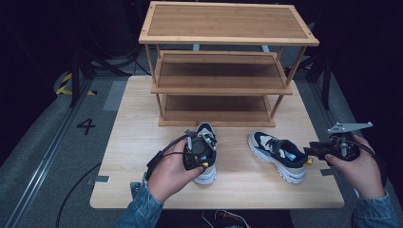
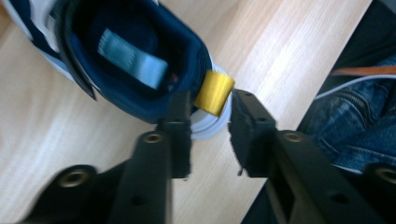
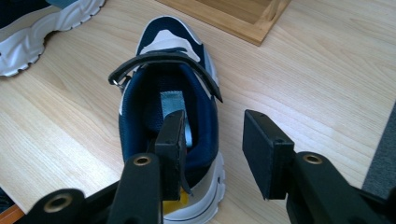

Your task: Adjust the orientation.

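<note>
Denim-sleeved left hand (image 1: 172,175) tips its claw (image 2: 210,133) down, jaws apart astride left shoe's heel (image 2: 205,116) (w/ yellow tab (image 2: 214,92)).

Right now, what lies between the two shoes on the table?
Nothing: in the high view, bare table wood separates the left shoe from the right shoe.

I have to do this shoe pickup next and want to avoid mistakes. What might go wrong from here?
1. The left tool straddles the left shoe's yellow heel tab with pads not pressing; closing on the tab alone may let the shoe swing or slip.
2. The right tool has one jaw inside the right shoe and one outside, open; a thin collar grip could tilt it.
3. The rack stands close; a dangling shoe might hit a shelf edge.
</note>
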{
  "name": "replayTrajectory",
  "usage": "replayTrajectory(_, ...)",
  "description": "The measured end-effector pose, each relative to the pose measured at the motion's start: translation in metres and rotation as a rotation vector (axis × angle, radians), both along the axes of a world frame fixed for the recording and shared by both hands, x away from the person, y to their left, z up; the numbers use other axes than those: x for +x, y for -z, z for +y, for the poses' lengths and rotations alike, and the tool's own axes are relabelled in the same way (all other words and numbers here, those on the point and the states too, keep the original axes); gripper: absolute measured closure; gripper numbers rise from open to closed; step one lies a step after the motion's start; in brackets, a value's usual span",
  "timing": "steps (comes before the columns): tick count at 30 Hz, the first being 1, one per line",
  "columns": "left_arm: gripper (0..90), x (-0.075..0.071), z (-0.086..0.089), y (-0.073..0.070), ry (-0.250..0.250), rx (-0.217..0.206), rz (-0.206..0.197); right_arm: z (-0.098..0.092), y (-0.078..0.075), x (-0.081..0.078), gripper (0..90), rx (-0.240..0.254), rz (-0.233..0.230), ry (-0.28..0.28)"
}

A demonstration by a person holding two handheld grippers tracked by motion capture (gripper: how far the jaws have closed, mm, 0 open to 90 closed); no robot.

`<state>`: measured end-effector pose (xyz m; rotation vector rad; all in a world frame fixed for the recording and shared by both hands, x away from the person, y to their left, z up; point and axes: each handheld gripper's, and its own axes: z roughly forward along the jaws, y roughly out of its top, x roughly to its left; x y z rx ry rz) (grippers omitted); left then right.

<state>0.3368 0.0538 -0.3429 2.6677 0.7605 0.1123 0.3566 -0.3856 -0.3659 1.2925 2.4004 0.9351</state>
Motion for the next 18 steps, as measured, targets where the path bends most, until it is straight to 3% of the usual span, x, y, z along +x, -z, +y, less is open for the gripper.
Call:
replayTrajectory(1,55.8,0.003,0.000,-0.002,0.001,-0.012,-0.032,0.000,0.001,0.000,60.8,-0.003,-0.002,-0.004)
replayTrajectory(5,41.7,0.015,-0.004,0.002,0.000,-0.044,-0.034,0.000,0.002,-0.002,60.7,-0.007,0.007,-0.001)
replayTrajectory(10,39.0,0.029,-0.012,0.019,0.038,-0.021,0.012,-0.001,0.002,-0.004,60.7,-0.006,0.008,0.006)
replayTrajectory(18,43.9,0.032,-0.014,0.033,0.055,0.037,0.091,-0.002,0.003,-0.003,60.5,-0.008,0.003,0.001)
